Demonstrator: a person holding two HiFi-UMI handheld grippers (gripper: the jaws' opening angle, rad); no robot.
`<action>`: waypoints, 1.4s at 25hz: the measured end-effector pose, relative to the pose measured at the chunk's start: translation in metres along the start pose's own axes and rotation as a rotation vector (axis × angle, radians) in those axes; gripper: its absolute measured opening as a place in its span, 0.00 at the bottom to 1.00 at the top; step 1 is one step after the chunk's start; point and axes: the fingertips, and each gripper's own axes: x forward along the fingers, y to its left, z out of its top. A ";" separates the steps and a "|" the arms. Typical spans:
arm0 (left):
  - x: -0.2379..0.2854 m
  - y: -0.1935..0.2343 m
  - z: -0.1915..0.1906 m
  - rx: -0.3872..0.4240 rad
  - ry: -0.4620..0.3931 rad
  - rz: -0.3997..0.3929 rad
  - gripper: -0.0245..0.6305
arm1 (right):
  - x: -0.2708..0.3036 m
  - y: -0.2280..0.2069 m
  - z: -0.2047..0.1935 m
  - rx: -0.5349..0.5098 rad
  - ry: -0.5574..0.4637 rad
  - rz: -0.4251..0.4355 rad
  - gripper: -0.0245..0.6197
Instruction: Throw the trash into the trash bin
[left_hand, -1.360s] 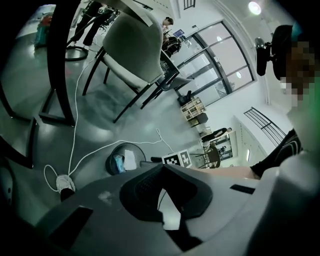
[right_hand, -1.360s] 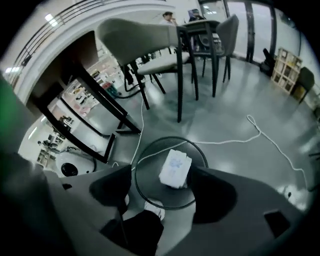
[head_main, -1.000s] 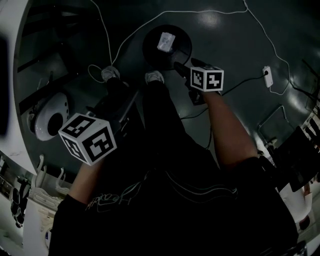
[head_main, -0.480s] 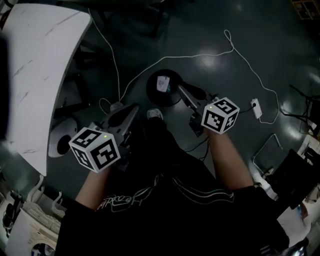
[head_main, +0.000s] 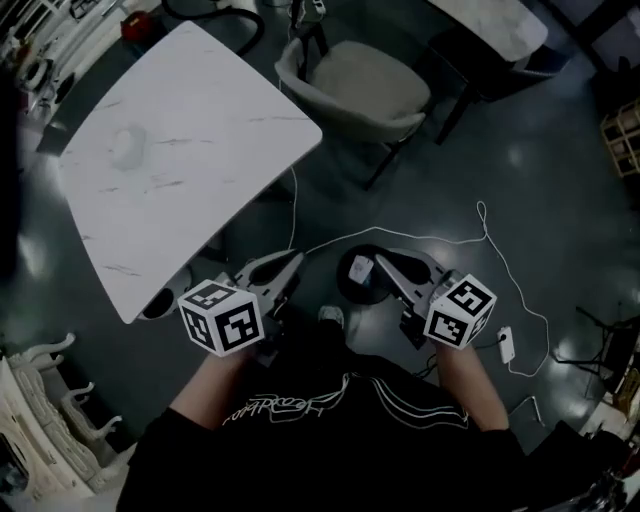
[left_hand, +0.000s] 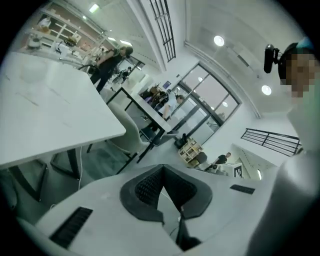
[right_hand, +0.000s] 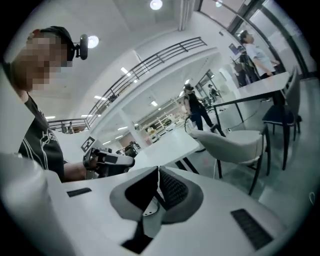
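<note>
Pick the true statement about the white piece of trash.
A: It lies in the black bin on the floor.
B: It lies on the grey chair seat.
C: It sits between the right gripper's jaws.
A: the head view shows the white trash inside the black bin on the floor.

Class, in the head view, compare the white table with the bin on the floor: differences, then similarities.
The table is white and squarish with rounded corners; the bin is black and round. The table looks far larger than the bin. The bin is hollow and holds white trash; the table is a flat slab. Both lie ahead of the person.
</note>
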 end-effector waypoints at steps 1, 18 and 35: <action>-0.012 0.000 0.011 0.002 -0.034 0.009 0.04 | 0.006 0.012 0.008 -0.026 0.014 0.026 0.09; -0.208 0.035 0.119 0.157 -0.363 0.196 0.04 | 0.160 0.184 0.098 -0.429 0.129 0.289 0.10; -0.325 0.188 0.171 0.076 -0.454 0.312 0.04 | 0.371 0.256 0.095 -0.503 0.249 0.384 0.13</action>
